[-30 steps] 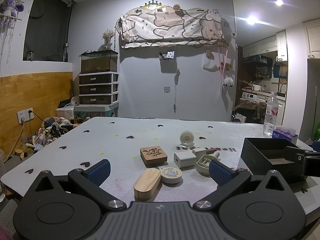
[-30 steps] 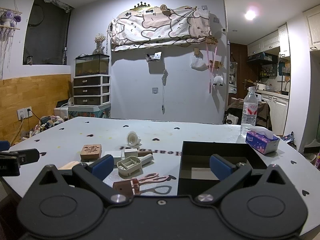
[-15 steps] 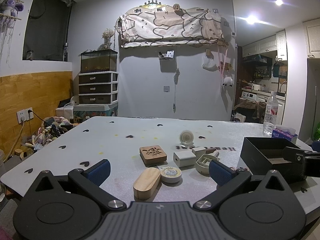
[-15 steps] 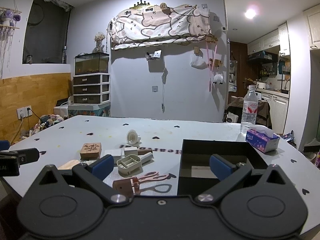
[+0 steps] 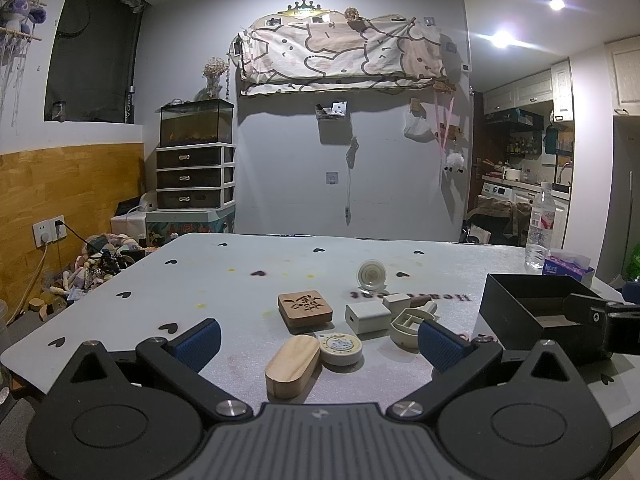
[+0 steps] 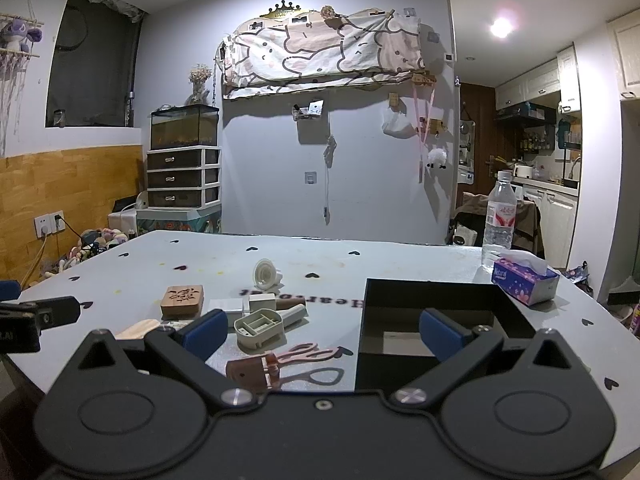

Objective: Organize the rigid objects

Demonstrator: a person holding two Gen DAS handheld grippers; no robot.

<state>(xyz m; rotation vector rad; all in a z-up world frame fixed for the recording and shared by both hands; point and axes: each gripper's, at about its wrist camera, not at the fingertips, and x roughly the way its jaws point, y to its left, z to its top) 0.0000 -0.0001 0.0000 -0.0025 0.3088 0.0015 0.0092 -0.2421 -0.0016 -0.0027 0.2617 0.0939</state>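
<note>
A cluster of small objects, among them a carved wooden block (image 5: 305,308) and an oval wooden case (image 5: 292,365), lies on the tabletop (image 5: 240,280) ahead of the left gripper (image 5: 318,340), fingers apart. The black box (image 6: 440,316) sits before the right gripper (image 6: 320,330), fingers apart too.

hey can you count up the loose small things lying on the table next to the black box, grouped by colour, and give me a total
Wooden brown: 2, the carved square block and the rounded oblong wooden case.
White or cream plastic: 5, the round spool, square charger, small cube, handled tray and round tin.
Pink: 1, the scissors in a brown sheath.
Total: 8.
</note>
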